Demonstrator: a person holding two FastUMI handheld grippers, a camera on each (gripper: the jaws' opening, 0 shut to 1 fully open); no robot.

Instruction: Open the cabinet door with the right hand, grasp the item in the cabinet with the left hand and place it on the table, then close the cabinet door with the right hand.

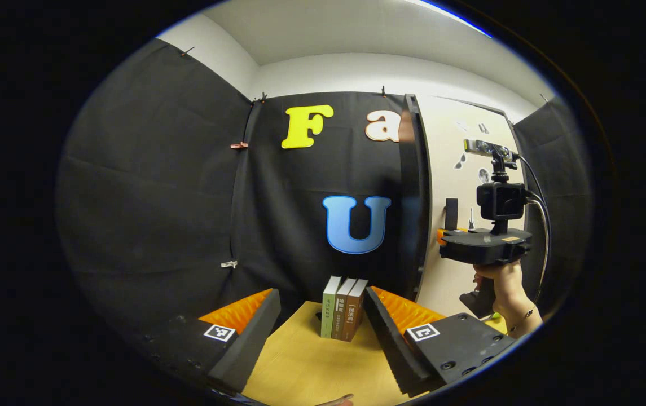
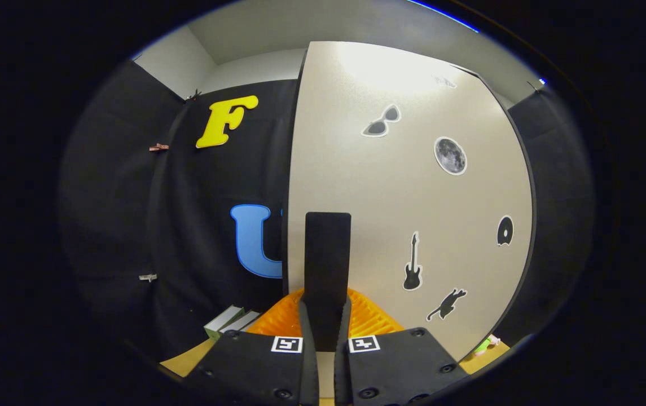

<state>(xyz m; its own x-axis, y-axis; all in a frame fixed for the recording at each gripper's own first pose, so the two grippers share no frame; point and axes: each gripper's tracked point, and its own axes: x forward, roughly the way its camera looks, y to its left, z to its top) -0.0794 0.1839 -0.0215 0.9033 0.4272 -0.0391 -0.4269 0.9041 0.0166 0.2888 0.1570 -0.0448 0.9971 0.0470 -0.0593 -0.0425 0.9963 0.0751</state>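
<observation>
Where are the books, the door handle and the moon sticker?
books [image 1: 345, 307]: left gripper view, spine of the middle book.
door handle [image 2: 327, 265]: right gripper view, flat front of the handle.
moon sticker [image 2: 450, 155]: right gripper view, centre of the round sticker.

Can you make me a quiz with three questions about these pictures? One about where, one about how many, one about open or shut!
1. Where do the books stand?
A on the table
B on a chair
C on the floor
2. How many books are there?
A two
B three
C five
3. The right tool is:
A wide open
B shut on the door handle
C holding a book
Answers: A, wood shows under them; B, three spines stand side by side; B, the black handle is clamped in it.
</observation>
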